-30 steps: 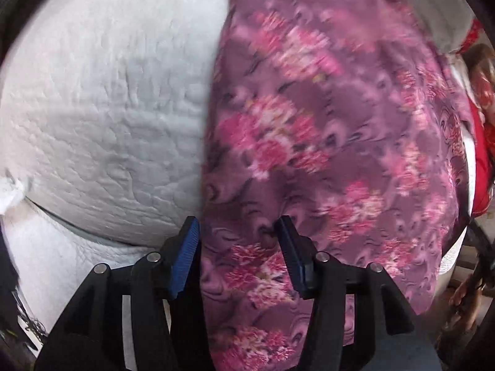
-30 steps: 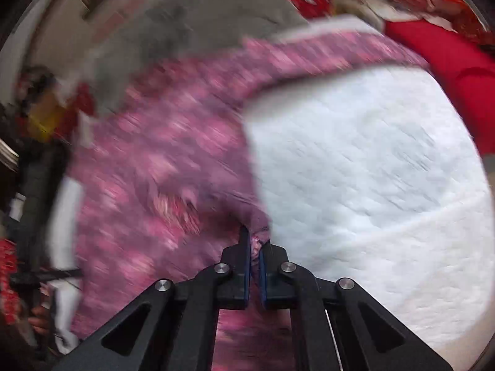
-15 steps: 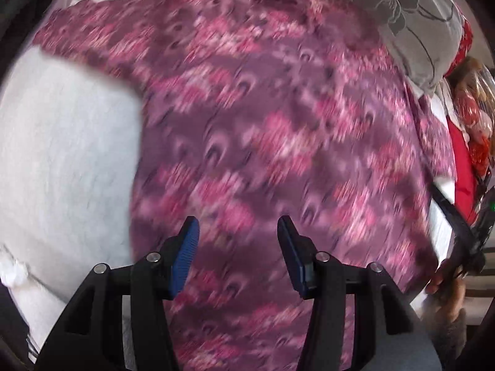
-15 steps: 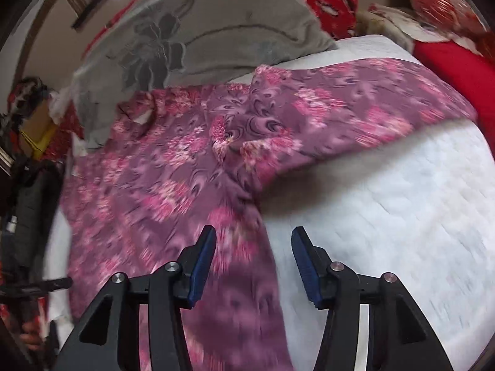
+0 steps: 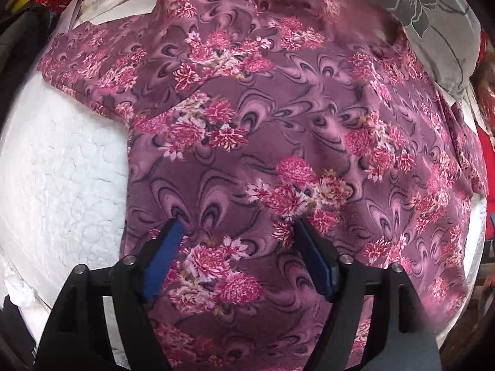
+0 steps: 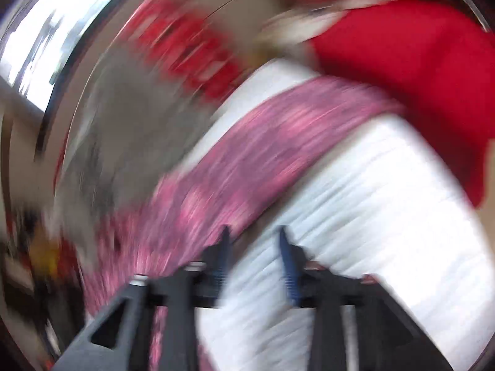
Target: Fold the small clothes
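A purple top with pink flower print (image 5: pixel 278 142) lies spread flat on the white quilted bed (image 5: pixel 58 167), its sleeve reaching out to the far left. My left gripper (image 5: pixel 238 232) is open and empty, its blue pads just above the lower body of the top. In the blurred right wrist view, the top's other sleeve (image 6: pixel 263 154) runs diagonally across the bed (image 6: pixel 371 216). My right gripper (image 6: pixel 253 235) is open and empty, beside the sleeve's lower edge.
A grey flowered pillow (image 5: pixel 417 12) lies beyond the top's collar. White papers (image 5: pixel 108 0) sit at the far left. A red cloth (image 6: pixel 417 71) lies at the bed's far right, with red patterned items (image 6: pixel 185 52) behind.
My right gripper opened and let go of the top, then swung right over the sleeve. My left gripper stayed open and drew back, so the whole top shows.
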Demonstrator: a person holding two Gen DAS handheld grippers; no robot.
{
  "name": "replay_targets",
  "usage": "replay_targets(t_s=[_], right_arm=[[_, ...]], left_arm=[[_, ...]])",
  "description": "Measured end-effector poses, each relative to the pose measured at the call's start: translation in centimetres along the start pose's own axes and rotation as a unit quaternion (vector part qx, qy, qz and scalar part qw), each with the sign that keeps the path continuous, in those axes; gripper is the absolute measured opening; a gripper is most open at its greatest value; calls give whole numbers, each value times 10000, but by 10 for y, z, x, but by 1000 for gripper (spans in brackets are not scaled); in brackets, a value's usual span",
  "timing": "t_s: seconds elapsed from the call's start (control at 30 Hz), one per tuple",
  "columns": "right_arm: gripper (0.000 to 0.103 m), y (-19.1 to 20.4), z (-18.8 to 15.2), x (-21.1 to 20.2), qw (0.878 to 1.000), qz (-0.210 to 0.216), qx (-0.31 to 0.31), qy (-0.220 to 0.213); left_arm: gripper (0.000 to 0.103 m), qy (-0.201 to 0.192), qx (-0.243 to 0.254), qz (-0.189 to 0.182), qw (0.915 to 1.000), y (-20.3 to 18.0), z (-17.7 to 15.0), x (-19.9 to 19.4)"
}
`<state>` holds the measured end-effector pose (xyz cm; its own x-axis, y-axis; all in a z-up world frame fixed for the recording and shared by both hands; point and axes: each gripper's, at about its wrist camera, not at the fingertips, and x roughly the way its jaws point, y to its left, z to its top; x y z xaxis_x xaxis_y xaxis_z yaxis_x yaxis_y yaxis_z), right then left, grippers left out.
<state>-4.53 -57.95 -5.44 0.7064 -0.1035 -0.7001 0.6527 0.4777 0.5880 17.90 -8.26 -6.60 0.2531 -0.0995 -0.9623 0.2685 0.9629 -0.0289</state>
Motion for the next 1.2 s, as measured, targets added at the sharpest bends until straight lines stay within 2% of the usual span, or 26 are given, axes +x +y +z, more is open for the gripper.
replay_targets(t_s=[0.07, 0.2, 0.3, 0.4, 0.47, 0.5, 0.57, 0.6, 0.7, 0.77, 0.87, 0.93, 1.03, 1.07, 1.2], right_arm=[[46, -39, 27, -7, 9972, -228, 652, -271], [47, -81, 59, 15, 9913, -431, 1232, -149], [51, -91, 75, 33, 9879, -404, 1460, -336], [65, -88, 88, 49, 9864, -297, 1553, -458], [65, -85, 95, 62, 9871, -284, 1532, -374], [64, -81, 98, 69, 9877, -407, 1468, -352], [35, -70, 103, 68, 9892, -597, 1251, -466], [8, -68, 108, 64, 9899, -600, 1176, -512], [8, -65, 123, 38, 9912, -229, 1022, -812], [8, -56, 134, 10, 9902, -303, 649, -1195], [8, -51, 149, -17, 9872, -352, 447, -1489], [8, -48, 153, -15, 9885, -583, 301, -1365], [8, -50, 150, 7, 9892, -1149, 270, -867], [8, -49, 148, 14, 9885, -1280, 264, -756], [9, -35, 137, 12, 9906, -1040, 200, -863]], left_arm=[[80, 12, -28, -33, 10000, 1, 0, 1], [83, 33, -39, -19, 10000, 1, -3, 0], [85, 34, -25, -2, 10000, -1, 1, 3], [86, 31, 1, -11, 10000, 0, 2, 5], [86, 40, -2, -14, 10000, -1, 2, 6], [86, 42, 3, -11, 10000, -1, 2, 6], [86, 59, 13, -35, 10000, 1, 6, 3], [86, 43, 5, -68, 10000, 2, 8, 0], [86, -148, -141, -291, 9994, 5, 19, -13], [86, -250, -195, -363, 9988, 4, 30, -18], [86, -319, -203, -378, 9986, 1, 43, -17], [86, -171, -234, -384, 9988, -2, 48, -4], [86, 127, -283, -327, 9990, -2, 51, 19], [86, 115, -283, -308, 9991, -3, 50, 23], [86, 28, -259, -338, 9991, -3, 49, 25]])
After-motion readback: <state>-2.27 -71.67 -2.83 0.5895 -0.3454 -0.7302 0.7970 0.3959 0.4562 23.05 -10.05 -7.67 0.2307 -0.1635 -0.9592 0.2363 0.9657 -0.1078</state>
